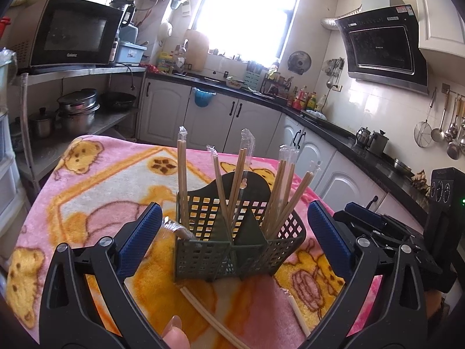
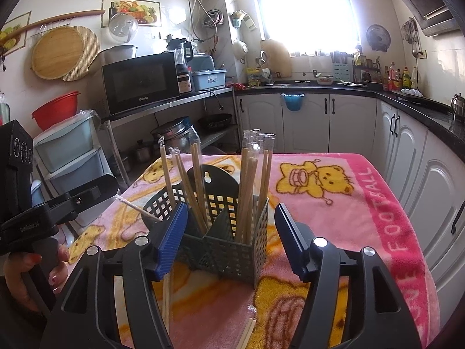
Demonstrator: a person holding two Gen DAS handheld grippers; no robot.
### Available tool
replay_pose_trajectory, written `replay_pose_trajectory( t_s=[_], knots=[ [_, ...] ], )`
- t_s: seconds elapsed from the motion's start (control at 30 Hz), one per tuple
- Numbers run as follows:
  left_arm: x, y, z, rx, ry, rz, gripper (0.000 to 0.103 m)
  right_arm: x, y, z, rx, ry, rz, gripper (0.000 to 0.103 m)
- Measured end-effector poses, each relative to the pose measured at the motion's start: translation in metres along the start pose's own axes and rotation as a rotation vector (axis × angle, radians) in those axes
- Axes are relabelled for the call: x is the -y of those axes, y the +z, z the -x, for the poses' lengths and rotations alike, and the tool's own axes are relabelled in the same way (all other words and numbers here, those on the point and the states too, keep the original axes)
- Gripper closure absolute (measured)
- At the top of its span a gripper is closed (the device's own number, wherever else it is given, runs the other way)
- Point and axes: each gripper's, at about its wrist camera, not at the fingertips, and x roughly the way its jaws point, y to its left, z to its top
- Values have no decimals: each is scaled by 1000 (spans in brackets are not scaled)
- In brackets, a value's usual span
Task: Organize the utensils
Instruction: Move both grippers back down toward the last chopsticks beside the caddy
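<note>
A dark green perforated utensil holder stands on a pink bear-print blanket. Several wrapped chopstick pairs stand upright in its compartments. One wrapped pair pokes out over the holder's left side. More loose chopsticks lie on the blanket in front of the holder. My left gripper is open wide, its blue pads on either side of the holder and clear of it. My right gripper is also open, with the holder's near corner between its fingers.
The other gripper shows at each view's edge: the right one, and the left one with a hand on it. White cabinets and a black counter run behind and to the right. A steel rack holds a microwave and pots.
</note>
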Motion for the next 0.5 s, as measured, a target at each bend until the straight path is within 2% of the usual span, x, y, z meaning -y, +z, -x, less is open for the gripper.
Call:
replay_pose_trajectory(
  t_s=[0.23, 0.5],
  knots=[
    [-7, -7, 20, 14, 6, 16, 11, -4, -5, 4, -12, 6, 8, 41],
    [-25, -25, 22, -41, 43, 48, 11, -5, -20, 0, -57, -3, 14, 41]
  ],
)
